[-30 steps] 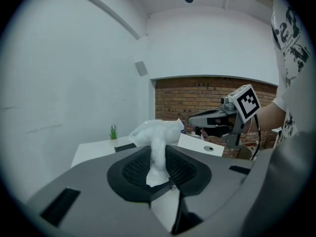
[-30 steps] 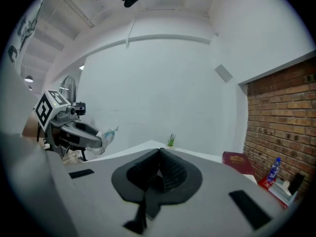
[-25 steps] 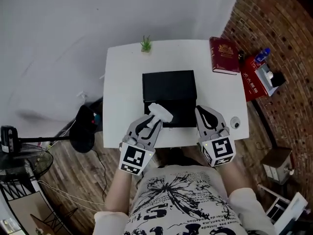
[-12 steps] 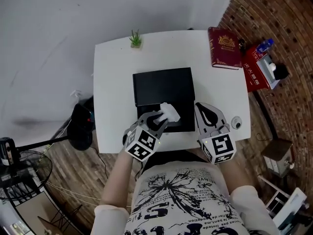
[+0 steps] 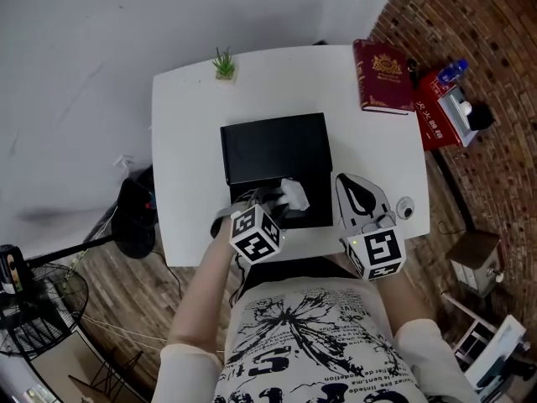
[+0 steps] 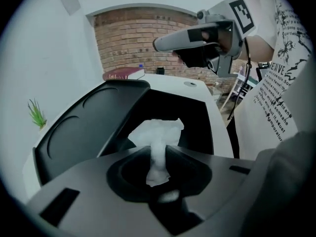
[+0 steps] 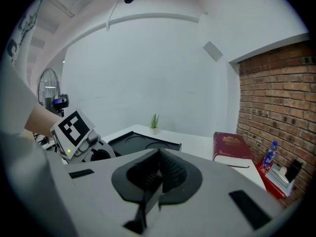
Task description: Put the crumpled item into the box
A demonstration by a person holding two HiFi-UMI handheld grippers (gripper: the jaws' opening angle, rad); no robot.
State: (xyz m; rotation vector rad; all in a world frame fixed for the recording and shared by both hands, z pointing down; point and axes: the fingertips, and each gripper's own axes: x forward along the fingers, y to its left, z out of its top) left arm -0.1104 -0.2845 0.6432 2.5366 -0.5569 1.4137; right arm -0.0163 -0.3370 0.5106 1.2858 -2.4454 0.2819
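The crumpled item (image 5: pixel 294 195) is a white wad of tissue, pinched in my left gripper (image 5: pixel 277 201) and hanging over the near part of the black box (image 5: pixel 275 145). Along the left gripper view the tissue (image 6: pixel 159 132) sticks up between the pressed pads of the left gripper (image 6: pixel 159 154), with the box's dark inside (image 6: pixel 195 115) right beyond it and its embossed black lid (image 6: pixel 84 127) to the left. My right gripper (image 5: pixel 351 183) hovers at the box's right side, shut, with nothing in it. In its own view the right gripper (image 7: pixel 159 154) points past the box (image 7: pixel 143 143).
On the white table (image 5: pixel 189 141) stand a small green plant (image 5: pixel 223 62) at the far edge, a dark red book (image 5: pixel 383 75) at the far right, and a small round thing (image 5: pixel 405 209) near the right edge. A red stand with a blue bottle (image 5: pixel 446 107) lies beyond the table.
My left gripper has carried the tissue rightward, from the box's near-left corner to over its near part. The right gripper has hardly moved.
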